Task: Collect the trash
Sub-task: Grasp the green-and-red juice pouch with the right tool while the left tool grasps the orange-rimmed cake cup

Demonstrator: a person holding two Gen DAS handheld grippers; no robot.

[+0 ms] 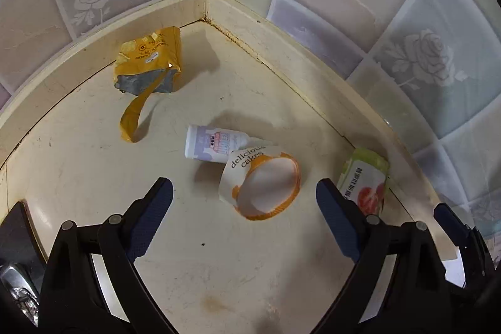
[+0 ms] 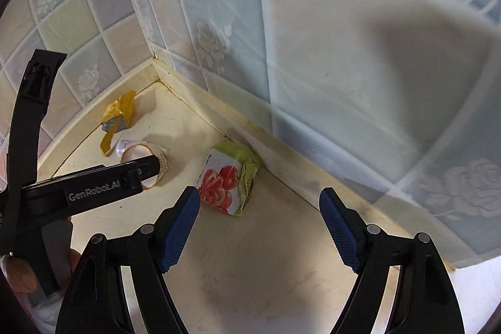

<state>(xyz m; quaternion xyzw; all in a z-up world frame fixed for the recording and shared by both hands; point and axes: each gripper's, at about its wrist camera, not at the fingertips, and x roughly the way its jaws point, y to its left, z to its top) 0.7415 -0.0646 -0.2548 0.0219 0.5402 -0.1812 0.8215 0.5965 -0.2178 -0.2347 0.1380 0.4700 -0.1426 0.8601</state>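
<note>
Both my grippers spread wide, empty. Left (image 1: 244, 196) lines up over cake band (image 1: 261, 182) and bottle (image 1: 213, 144); right (image 2: 260, 205) faces green pack (image 2: 230, 180) against wall, likely next grabs.

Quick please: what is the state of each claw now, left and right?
Left claw: open, holding nothing.
Right claw: open, holding nothing.
</note>
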